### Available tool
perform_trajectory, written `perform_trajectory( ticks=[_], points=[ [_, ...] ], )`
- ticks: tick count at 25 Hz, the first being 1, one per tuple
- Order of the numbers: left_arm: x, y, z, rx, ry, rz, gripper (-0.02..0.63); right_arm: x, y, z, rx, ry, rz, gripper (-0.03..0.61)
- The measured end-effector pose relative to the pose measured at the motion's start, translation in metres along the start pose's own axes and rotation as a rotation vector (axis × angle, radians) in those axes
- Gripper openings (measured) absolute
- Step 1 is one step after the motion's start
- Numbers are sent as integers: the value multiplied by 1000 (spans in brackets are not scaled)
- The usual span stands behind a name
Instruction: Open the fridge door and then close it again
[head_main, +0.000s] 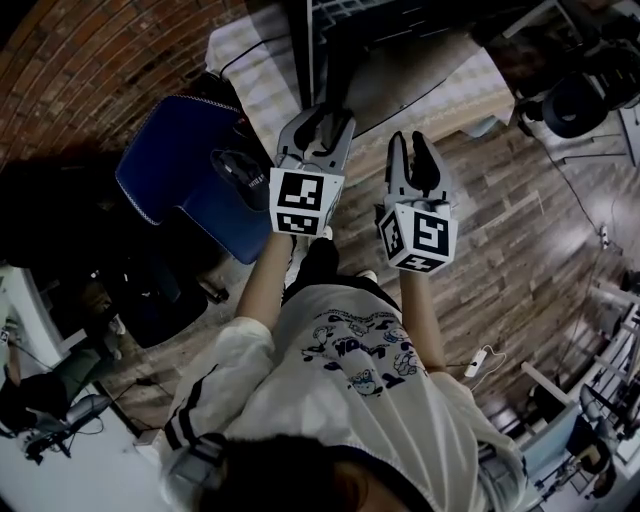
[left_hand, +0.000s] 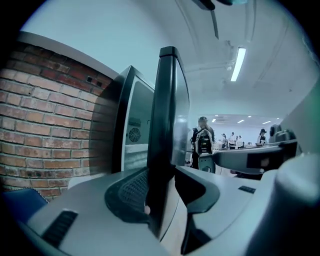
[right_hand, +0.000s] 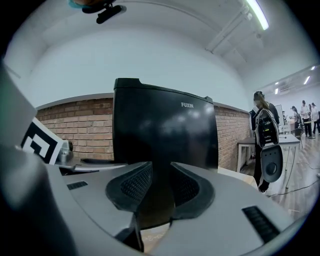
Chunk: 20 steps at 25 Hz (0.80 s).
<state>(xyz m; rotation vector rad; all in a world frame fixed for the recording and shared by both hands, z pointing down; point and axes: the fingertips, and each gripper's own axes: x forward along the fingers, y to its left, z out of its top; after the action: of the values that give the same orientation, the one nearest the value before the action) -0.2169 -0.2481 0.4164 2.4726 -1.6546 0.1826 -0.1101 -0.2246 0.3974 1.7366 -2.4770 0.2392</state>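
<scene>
Pinching fridge door (left_hand: 169, 115), seemingly: left gripper (left_hand: 162, 181)

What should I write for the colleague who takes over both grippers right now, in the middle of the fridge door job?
Left gripper: the edge of the open fridge door stands between its jaws; whether the pads already press on it I cannot tell.
Right gripper: jaws a little apart, nothing between them, not touching the door, aimed at its black front.
Fridge: by the brick wall, door swung out.
Done: the door is opened.
Left: swing it shut, then let go.
</scene>
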Motion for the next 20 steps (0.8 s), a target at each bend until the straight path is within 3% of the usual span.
perform_trajectory(
  ticks=[20],
  points=[
    [-35,-105,-14,33,32,-91,138,-79,-17,-3,33,14,100,130]
  ],
)
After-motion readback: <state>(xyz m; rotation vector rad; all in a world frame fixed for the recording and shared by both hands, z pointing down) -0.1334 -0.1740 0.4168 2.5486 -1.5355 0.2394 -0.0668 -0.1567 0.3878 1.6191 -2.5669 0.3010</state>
